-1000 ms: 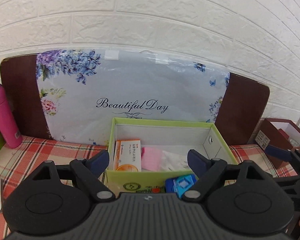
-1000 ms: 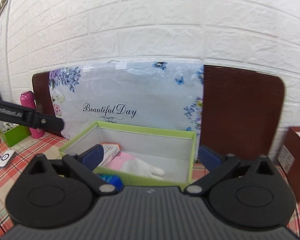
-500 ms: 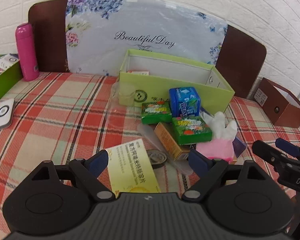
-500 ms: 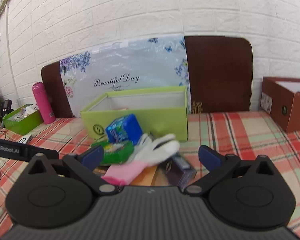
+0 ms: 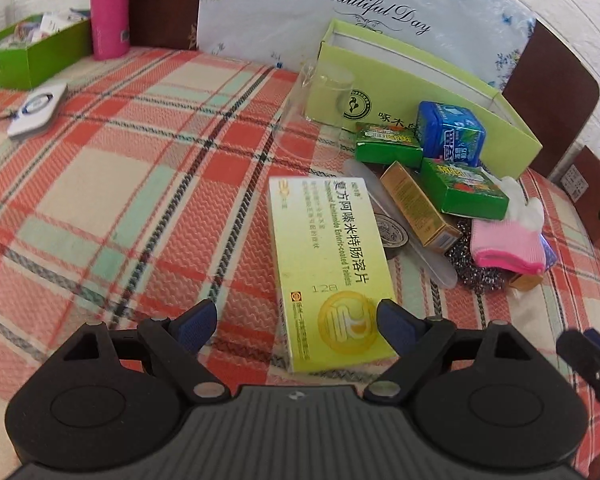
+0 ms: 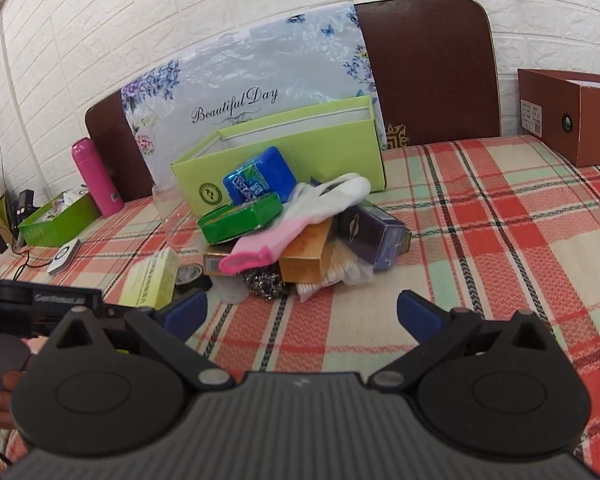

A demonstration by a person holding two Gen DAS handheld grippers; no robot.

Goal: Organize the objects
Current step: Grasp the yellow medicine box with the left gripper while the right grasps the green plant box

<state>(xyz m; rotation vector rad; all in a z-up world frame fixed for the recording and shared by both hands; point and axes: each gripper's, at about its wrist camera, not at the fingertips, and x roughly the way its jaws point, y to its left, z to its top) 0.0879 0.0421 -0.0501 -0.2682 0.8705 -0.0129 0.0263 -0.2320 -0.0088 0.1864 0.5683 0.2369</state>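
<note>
Left gripper point(image 5: 296, 318) gapes wide over the tablet box point(image 5: 330, 268). Right gripper point(image 6: 302, 312) hangs wide apart before the pile point(image 6: 296, 232).

This looks like a home room set up as a household tidying spot: a worktop point(image 6: 500, 216) covered in red, green and cream plaid cloth stands against a white brick-pattern wall point(image 6: 180, 12). At twelve o'clock a floral "Beautiful Day" bag point(image 6: 252, 92) leans on a dark brown board point(image 6: 428, 72), with a lime storage box point(image 6: 300, 152) in front. Domestic odds lie heaped there, a medicine carton point(image 5: 332, 264), a pink-cuffed glove point(image 6: 284, 228), and a pink flask point(image 5: 108, 8) at eleven o'clock.
</note>
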